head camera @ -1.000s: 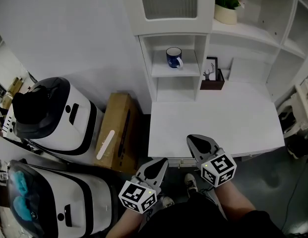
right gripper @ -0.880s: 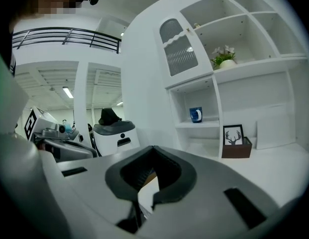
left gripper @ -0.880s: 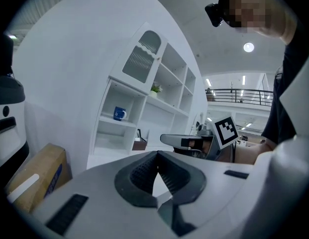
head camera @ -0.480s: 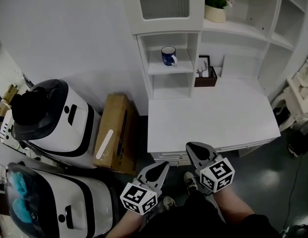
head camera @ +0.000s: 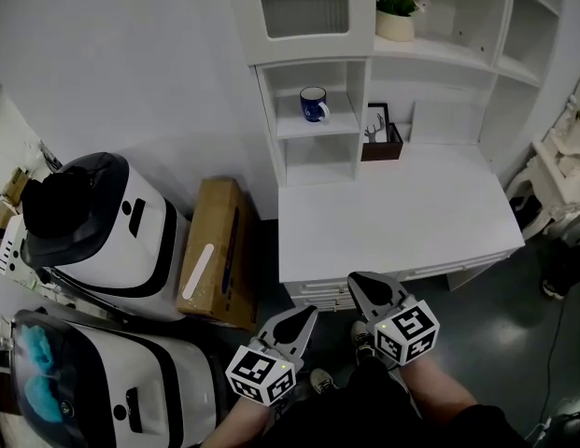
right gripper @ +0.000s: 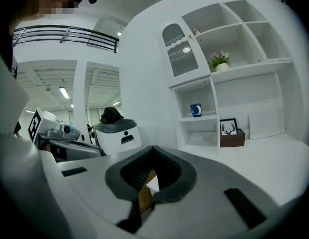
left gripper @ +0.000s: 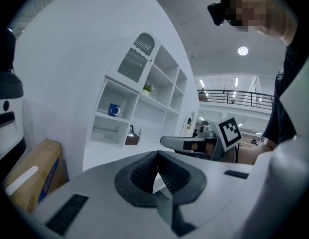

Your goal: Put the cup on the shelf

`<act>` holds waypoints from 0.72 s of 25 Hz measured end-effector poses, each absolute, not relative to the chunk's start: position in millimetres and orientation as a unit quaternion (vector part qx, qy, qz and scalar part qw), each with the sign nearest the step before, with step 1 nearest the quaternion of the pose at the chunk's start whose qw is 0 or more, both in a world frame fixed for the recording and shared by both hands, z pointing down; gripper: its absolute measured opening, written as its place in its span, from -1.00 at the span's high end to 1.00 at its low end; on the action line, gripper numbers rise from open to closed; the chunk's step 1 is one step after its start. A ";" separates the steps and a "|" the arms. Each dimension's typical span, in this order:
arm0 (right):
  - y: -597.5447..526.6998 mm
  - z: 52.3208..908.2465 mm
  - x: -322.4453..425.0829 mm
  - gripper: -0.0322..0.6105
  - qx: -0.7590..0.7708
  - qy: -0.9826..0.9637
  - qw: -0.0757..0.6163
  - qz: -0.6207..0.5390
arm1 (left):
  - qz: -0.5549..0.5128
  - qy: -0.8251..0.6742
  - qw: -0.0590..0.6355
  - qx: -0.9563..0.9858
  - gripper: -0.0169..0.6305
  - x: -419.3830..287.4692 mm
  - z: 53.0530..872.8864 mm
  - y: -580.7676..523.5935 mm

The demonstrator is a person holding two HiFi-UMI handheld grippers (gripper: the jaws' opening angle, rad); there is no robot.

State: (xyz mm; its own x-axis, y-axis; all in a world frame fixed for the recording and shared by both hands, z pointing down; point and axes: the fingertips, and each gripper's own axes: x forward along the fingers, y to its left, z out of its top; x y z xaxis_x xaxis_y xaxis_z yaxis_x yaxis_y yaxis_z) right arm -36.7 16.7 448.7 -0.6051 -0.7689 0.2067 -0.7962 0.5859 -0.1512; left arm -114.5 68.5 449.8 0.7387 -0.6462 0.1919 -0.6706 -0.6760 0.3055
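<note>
A blue cup (head camera: 314, 104) stands upright in a small cubby of the white shelf unit (head camera: 313, 129), far from both grippers. It is small in the left gripper view, cup (left gripper: 113, 109), and in the right gripper view, cup (right gripper: 195, 110). My left gripper (head camera: 303, 315) hangs low by the desk's front edge, jaws closed together with nothing in them. My right gripper (head camera: 363, 284) sits just right of it over the desk's front edge, also shut and empty. Each gripper's own view shows its jaws meeting at a point: left gripper (left gripper: 156, 154), right gripper (right gripper: 153, 150).
A white desk (head camera: 402, 222) spreads below the shelves. A deer picture in a brown holder (head camera: 378, 138) stands at its back, and a potted plant (head camera: 395, 12) sits on a higher shelf. A cardboard box (head camera: 218, 250) and two white machines (head camera: 93, 222) stand to the left.
The head view has drifted a little, so the shelf and the cup sit slightly further left. Both grippers stay low and shut. The cup has not moved on its shelf.
</note>
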 end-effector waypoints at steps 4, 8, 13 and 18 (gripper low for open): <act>22.8 448.9 -40.4 0.89 0.438 -0.889 0.066 0.113 | 0.028 -0.359 0.181 0.915 0.93 -116.5 448.2 71.3; 22.6 446.6 -42.5 0.89 0.438 -0.890 0.068 0.110 | 0.026 -0.359 0.181 0.915 0.93 -118.2 448.1 71.1; 20.5 446.4 -43.3 0.89 0.436 -0.891 0.066 0.109 | 0.026 -0.361 0.181 0.914 0.93 -119.2 448.3 68.8; 20.1 447.3 -43.3 0.89 0.436 -0.890 0.065 0.112 | 0.027 -0.363 0.182 0.914 0.93 -119.8 449.2 67.5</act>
State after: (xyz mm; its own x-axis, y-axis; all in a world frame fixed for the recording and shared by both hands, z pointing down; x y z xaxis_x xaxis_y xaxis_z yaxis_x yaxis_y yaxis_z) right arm -43.3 20.1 447.3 -0.6109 -0.7622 0.2143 -0.7915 0.5944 -0.1423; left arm -119.8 67.5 449.2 0.7352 -0.6534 0.1805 -0.6728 -0.6706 0.3124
